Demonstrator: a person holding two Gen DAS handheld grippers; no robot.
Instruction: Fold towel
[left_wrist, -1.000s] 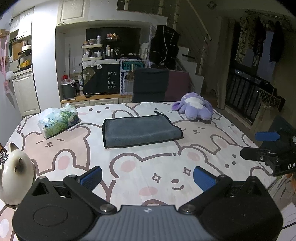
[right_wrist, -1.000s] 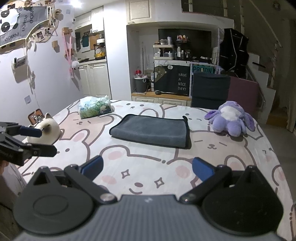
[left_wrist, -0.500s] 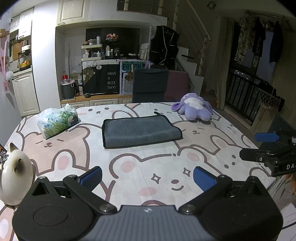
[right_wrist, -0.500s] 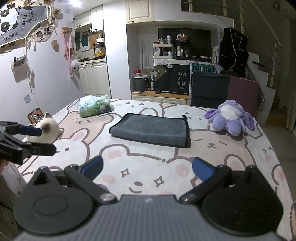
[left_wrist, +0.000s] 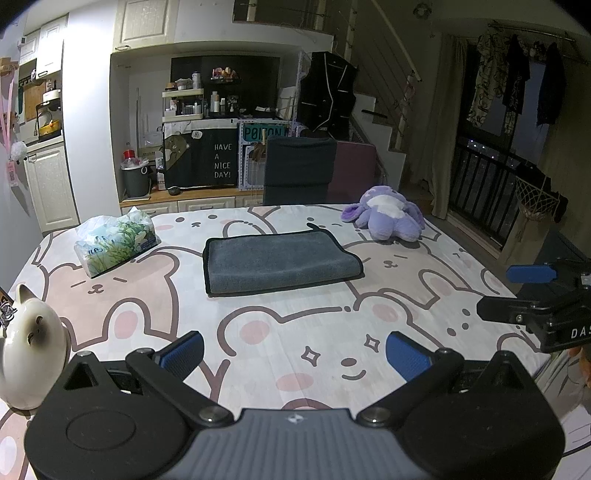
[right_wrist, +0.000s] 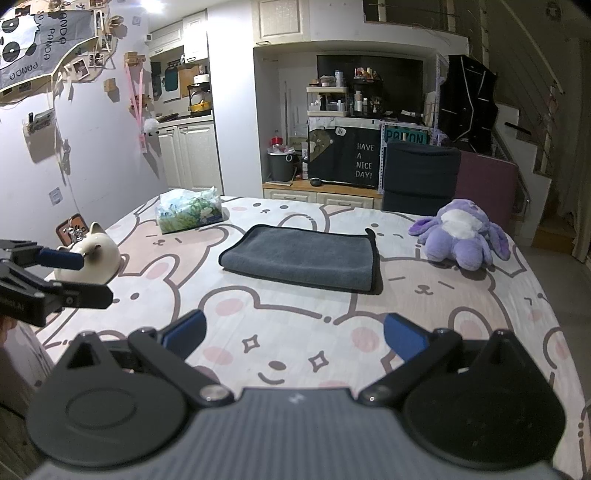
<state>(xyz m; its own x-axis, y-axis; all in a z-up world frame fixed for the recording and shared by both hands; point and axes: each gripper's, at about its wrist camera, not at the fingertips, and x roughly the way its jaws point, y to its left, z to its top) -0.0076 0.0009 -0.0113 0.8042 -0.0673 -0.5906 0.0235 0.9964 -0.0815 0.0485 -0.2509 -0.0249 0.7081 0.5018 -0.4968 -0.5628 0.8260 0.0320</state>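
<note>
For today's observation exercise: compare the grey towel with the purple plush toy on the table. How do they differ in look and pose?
The grey towel lies flat and folded into a neat rectangle; the purple plush toy is a rounded, lumpy heap with floppy ears. The towel is plain dark grey with a dark trim; the toy is lilac with a white patch. The towel sits mid-table; the toy is nearer the right far corner. Both rest untouched on the bunny-print tablecloth.

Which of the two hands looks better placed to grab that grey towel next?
Neither by much. Both the left gripper and the right gripper hang open, short of the towel. Its rounded fold faces right, so the right gripper seems slightly better placed for that end.
</note>
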